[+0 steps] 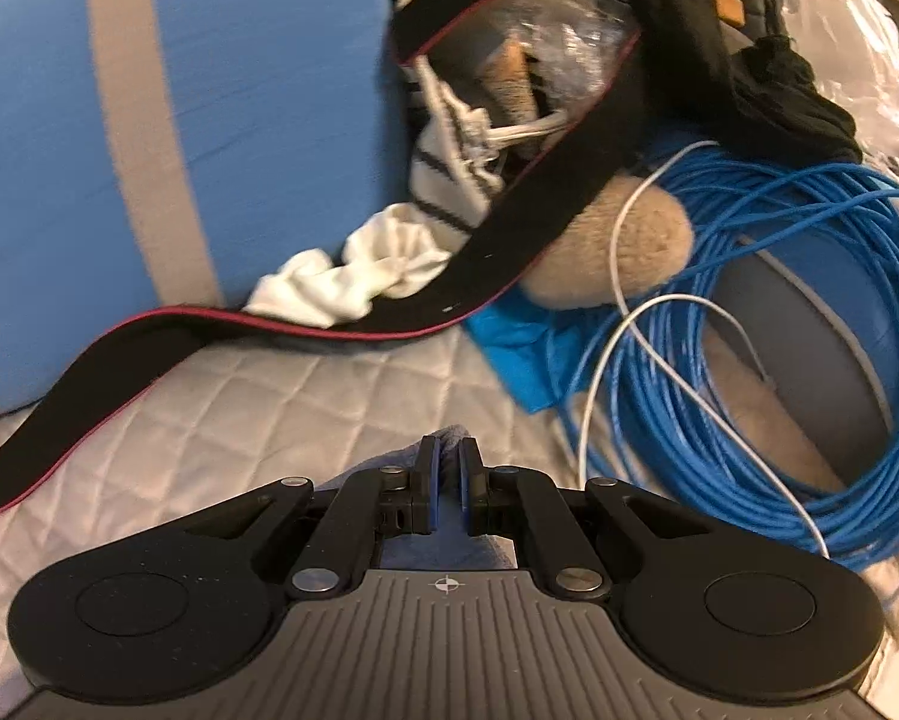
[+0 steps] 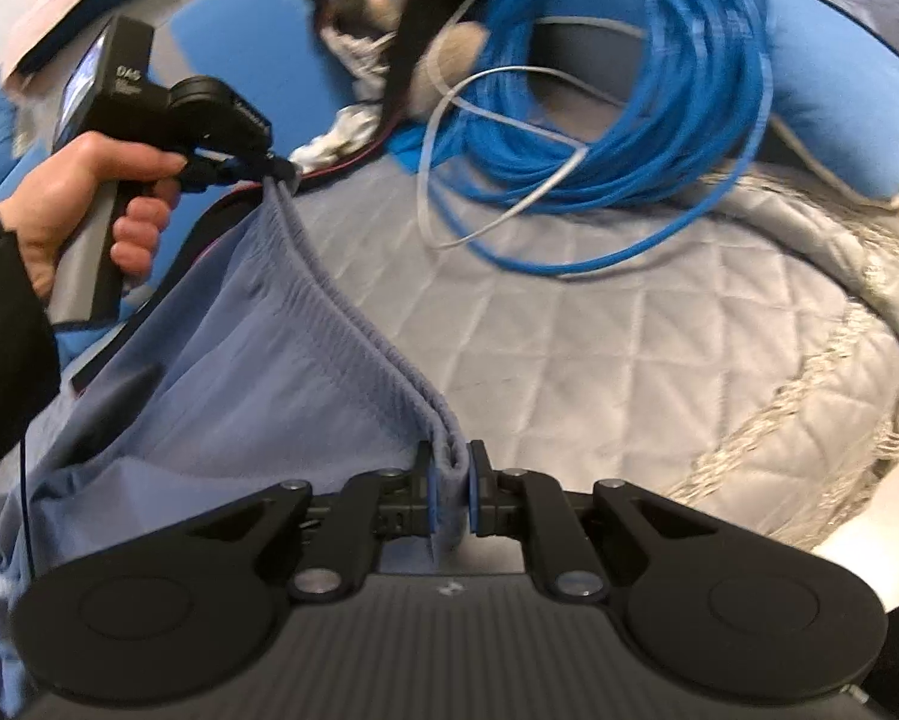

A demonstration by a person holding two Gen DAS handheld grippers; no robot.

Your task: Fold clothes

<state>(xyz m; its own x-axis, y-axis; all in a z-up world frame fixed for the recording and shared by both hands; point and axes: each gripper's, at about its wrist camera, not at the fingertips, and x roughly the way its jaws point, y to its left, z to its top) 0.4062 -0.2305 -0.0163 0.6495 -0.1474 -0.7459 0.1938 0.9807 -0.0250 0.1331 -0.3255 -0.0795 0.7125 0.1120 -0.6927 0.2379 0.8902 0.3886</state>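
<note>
Both claws (image 2: pixel 449 468) pinch the blue garment's (image 2: pixel 257 372) waistband.

garment (image 2: pixel 257 372): hangs betw. the two grippers, waistband edge stretched from one to the other, above the quilt (image 2: pixel 659 372)
left gripper (image 2: pixel 281 171): far end of waistband, upper left in right wrist view; hand (image 2: pixel 83 192) on its handle
right gripper (image 2: pixel 449 480): near end of waistband, fabric betw. its jaws
cable coil (image 1: pixel 779 312): on quilt, behind garment, right side in left wrist view
pillow (image 1: pixel 179 120): left of clutter, at back of quilt
strap (image 1: pixel 329 312): runs from clutter pile down over pillow foot onto quilt
sock (image 1: pixel 353 276): betw. pillow & strap, partly under strap
plush toy (image 1: pixel 617 252): just left of coil, touching it, strap over it
</note>
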